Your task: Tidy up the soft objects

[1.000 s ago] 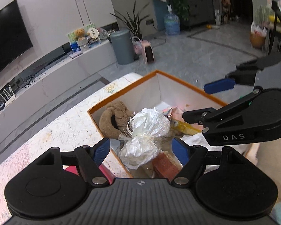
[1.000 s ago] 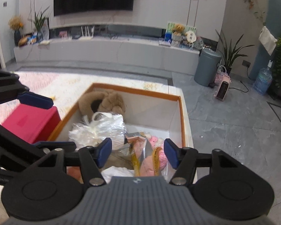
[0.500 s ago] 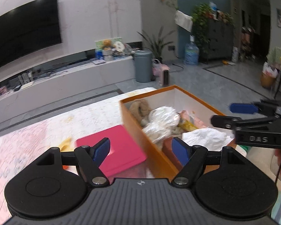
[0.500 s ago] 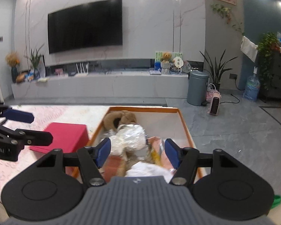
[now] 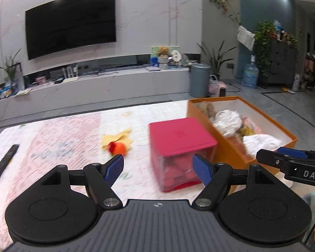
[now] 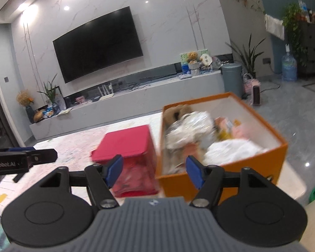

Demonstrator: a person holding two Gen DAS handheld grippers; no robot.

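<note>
Both pairs of jaws are standing spread wide with nothing between their ribbed blue pads: the left gripper (image 5: 158, 167) is hanging over the patterned tablecloth (image 5: 63, 130), and the right gripper (image 6: 154, 169) is hovering just in front of the two boxes. An orange cardboard box (image 6: 231, 168), rectangular with a white inner lining, is sitting on the table holding the soft objects: a fuzzy brown plush toy (image 5: 206, 107), a crinkly clear plastic bag (image 5: 226, 118) knotted into a lump, and a rumpled white cloth (image 5: 260, 141). Just beside it, a cube-shaped translucent container with a smooth pink lid (image 5: 179, 135) is resting. A round orange toy (image 5: 118, 148) is lying on a flat yellow cloth (image 5: 117, 139), well apart from a black remote (image 5: 4, 164).
</note>
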